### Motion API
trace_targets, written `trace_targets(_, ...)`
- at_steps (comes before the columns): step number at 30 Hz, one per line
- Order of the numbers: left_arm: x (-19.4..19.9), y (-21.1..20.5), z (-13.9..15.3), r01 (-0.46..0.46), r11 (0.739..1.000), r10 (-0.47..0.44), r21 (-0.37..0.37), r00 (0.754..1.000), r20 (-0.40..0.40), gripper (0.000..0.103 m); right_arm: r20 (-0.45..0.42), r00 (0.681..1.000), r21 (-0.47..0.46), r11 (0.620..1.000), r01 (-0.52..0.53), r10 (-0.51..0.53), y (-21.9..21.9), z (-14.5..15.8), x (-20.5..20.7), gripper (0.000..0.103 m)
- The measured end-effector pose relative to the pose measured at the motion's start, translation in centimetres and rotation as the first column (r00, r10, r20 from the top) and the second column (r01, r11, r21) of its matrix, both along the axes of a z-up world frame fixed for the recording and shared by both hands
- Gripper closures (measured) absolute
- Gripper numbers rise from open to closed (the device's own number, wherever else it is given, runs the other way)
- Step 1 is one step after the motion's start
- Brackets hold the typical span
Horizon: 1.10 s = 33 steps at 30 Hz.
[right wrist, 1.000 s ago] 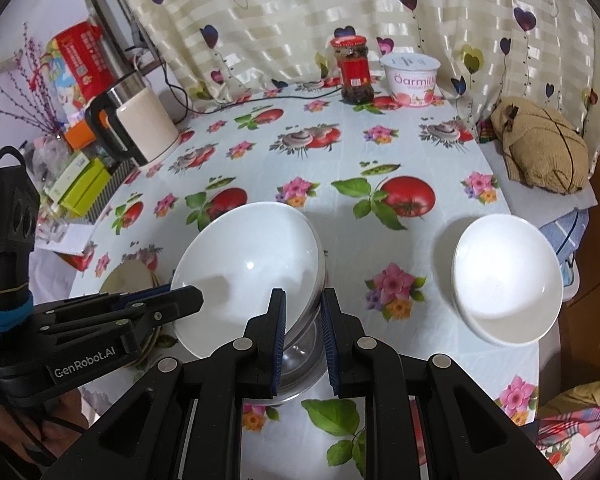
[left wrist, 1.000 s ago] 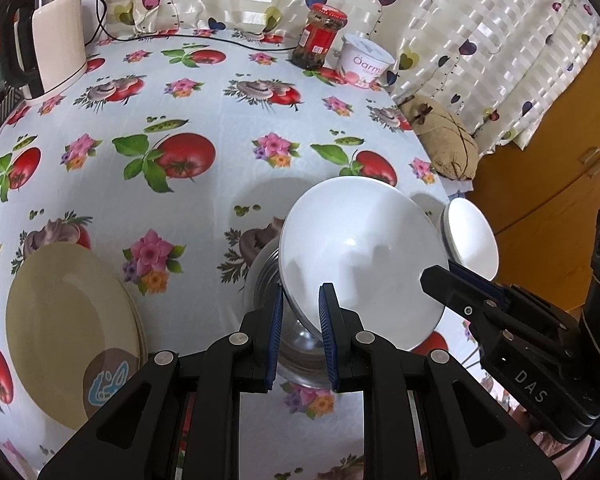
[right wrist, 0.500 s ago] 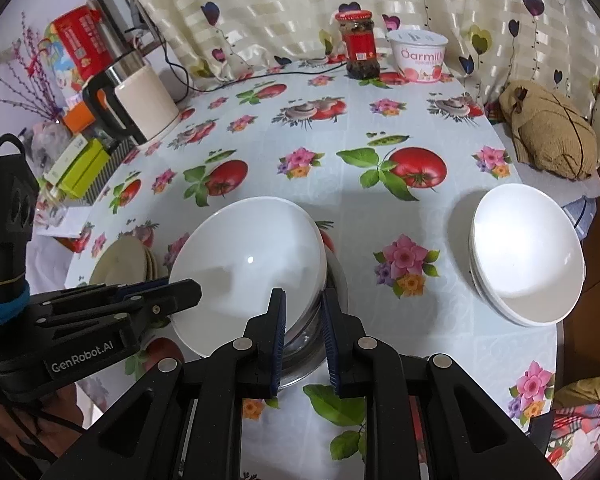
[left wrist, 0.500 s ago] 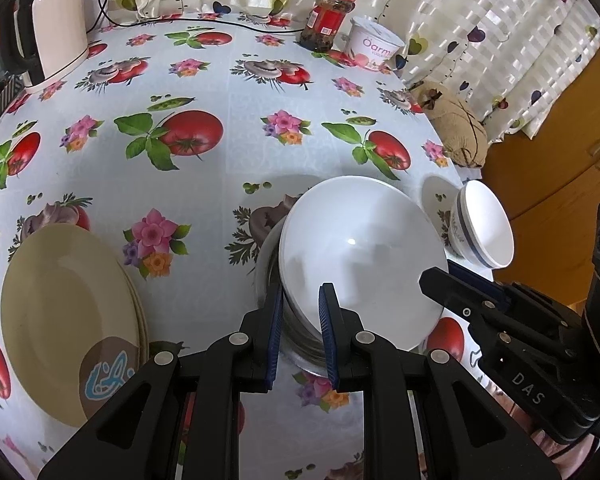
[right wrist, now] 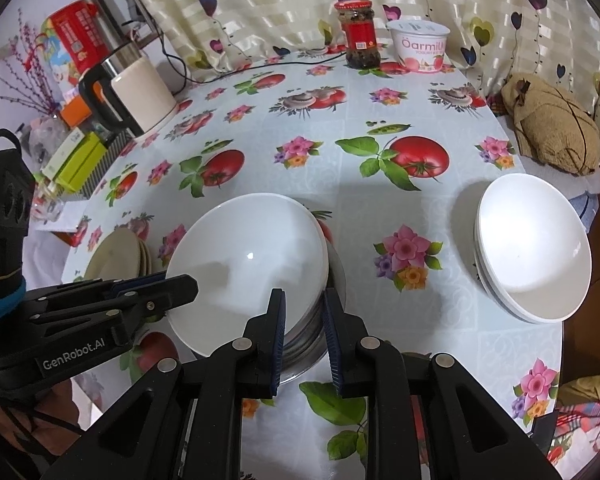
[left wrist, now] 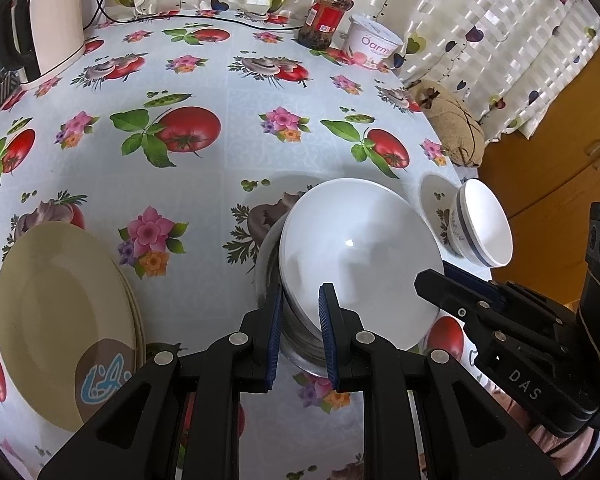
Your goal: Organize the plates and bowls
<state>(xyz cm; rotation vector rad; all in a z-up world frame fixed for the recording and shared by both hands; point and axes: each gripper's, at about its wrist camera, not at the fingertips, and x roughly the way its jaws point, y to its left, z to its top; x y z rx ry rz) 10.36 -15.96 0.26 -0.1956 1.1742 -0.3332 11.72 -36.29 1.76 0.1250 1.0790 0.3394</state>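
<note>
Near the table's front edge, the white bowl (left wrist: 360,256) sits tilted in a steel bowl (right wrist: 332,280). Your left gripper (left wrist: 300,312) and right gripper (right wrist: 303,312) each clamp its rim on opposite sides. Expect glazed ceramic: rigid, slippery, breakable, moderately heavy. Grip only the rim, evenly. Finish is plain glossy white, wide and shallow. Stacked white bowls (right wrist: 534,248) stand toward the right edge.

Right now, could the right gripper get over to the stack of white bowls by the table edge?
Probably yes. The right gripper straddles the big white bowl's rim, and only bare tablecloth lies between it and the stacked white bowls. It would have to let go first.
</note>
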Motion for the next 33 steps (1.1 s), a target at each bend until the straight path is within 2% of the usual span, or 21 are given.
trace_targets(10, -0.3, 0.6, -0.2, -0.007, 0.999, 0.008, -0.041, 1.000, 0.009, 0.084, 0.020, 1.000, -0.003, 1.000, -0.005, 0.005, 0.4, 0.5, -0.3, 0.078)
trace_targets(33, -0.6, 1.8, 1.7, -0.050, 0.997, 0.054, -0.060, 0.996, 0.073, 0.084, 0.049, 0.999, 0.016, 1.000, 0.016, -0.017, -1.0, 2.1, -0.8, 0.071)
